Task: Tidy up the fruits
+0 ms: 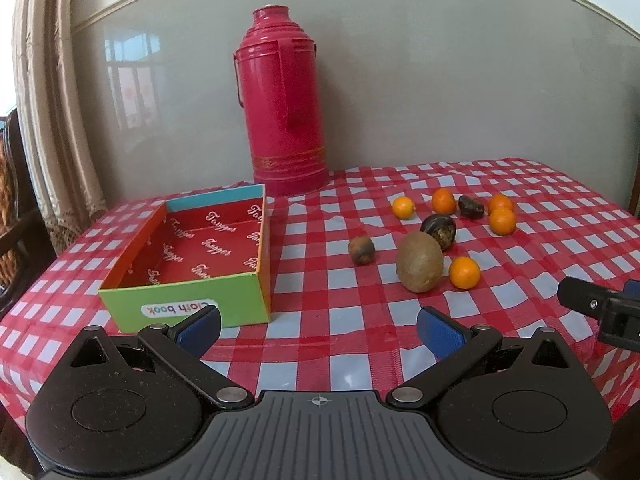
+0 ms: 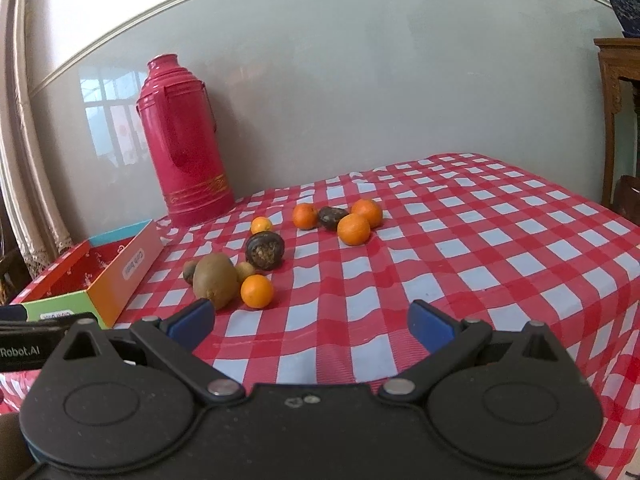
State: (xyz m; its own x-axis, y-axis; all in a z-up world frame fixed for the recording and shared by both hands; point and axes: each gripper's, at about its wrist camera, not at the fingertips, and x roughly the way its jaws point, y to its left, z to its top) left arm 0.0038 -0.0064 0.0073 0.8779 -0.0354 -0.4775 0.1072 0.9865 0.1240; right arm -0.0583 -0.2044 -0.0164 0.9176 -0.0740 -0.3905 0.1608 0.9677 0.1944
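On the checked bench point(image 1: 320, 344), the open box point(image 1: 192, 264) sits left. The kiwi point(image 1: 419, 262) and oranges point(image 1: 464, 273) lie scattered right of it. Left gripper point(image 1: 318, 326) and right gripper point(image 2: 310, 322) hover, jaws apart, empty.

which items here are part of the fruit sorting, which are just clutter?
Job:
- box, nothing in it
- oranges, e.g.
- kiwi
- dark fruits, e.g.
- left gripper, open
- right gripper, open

Lying about:
- red thermos
- checked tablecloth
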